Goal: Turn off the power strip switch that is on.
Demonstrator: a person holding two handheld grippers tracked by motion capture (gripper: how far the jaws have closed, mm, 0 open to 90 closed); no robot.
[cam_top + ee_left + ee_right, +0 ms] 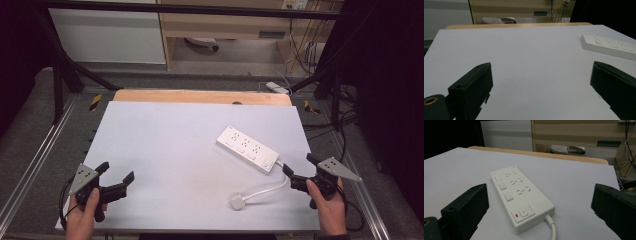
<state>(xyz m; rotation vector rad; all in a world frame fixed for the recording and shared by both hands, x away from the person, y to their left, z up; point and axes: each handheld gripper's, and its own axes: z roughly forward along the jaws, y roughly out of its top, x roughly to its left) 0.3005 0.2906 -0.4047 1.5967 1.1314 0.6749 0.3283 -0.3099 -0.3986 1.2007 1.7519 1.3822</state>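
Right gripper view gives me the best look at the power strip (520, 200): a white block with three rocker switches along one side, three sets of socket holes beside them, and at the near end a square button carrying a power symbol with a small red mark next to it. I can read no brand name or lettering on it. Its white cord (552, 226) leaves the near end and is cut off by the bottom of the picture.

The strip lies straight ahead of my right gripper (540, 202), between the lines of its two black jaws, close in front of them but not touched. Those jaws stand wide apart and hold nothing.

In the high view I see the right gripper (300, 169) just behind the strip's switch end, the cord curving past it to a white plug (238, 202) lying flat on the table (165, 135). The plug's pins are too small to make out.

My left gripper (116, 172) sits well apart from the strip, which lies far off to its right and forward. In the left gripper view, the strip (609, 45) shows at the upper right, its far end cut off by the picture's edge. The left gripper (541, 72) jaws are spread wide over bare tabletop, gripping nothing.
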